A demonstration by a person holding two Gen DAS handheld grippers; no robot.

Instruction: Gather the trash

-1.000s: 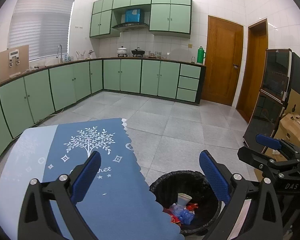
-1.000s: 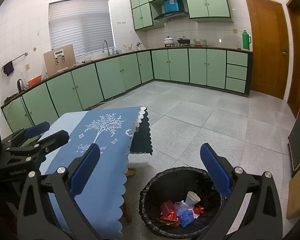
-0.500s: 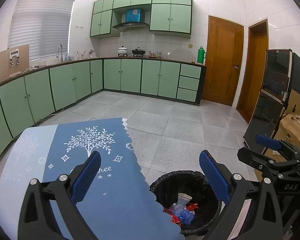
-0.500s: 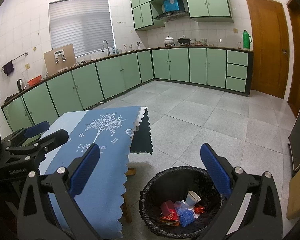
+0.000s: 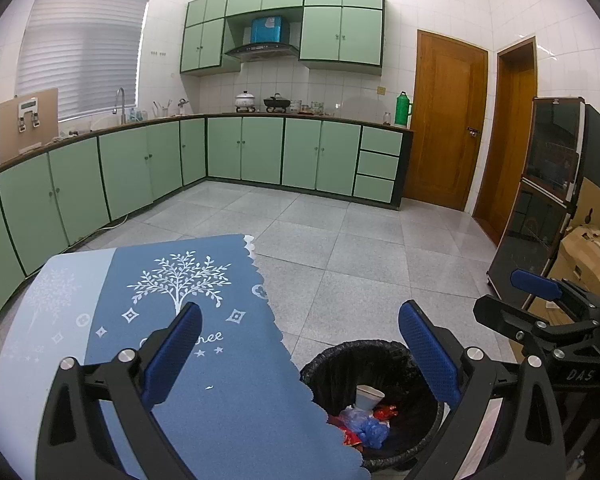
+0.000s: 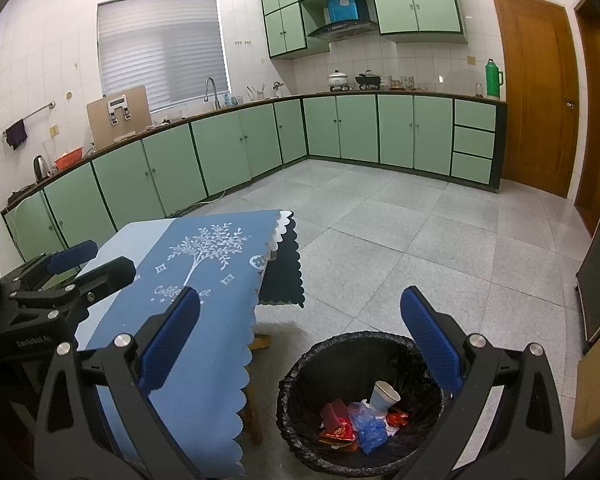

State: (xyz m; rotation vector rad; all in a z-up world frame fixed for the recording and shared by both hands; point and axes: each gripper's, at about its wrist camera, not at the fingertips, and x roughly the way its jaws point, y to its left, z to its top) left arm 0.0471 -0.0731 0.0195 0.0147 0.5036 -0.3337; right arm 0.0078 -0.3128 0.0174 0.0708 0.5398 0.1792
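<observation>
Left wrist view: the left tool [image 5: 298,354], jaws spread wide and empty, is hovering over the bench's blue tree-printed tablecloth [image 5: 204,360]; the round black-lined trash bin [image 5: 340,364] is standing on the floor just beside it, holding a white paper cup [image 5: 367,397] and crumpled blue plastic [image 5: 366,428].

Right wrist view: the right tool [image 6: 300,340], likewise wide open and empty, is hanging above the bin [image 6: 300,380], red wrappers [image 6: 334,426] lying inside.
</observation>
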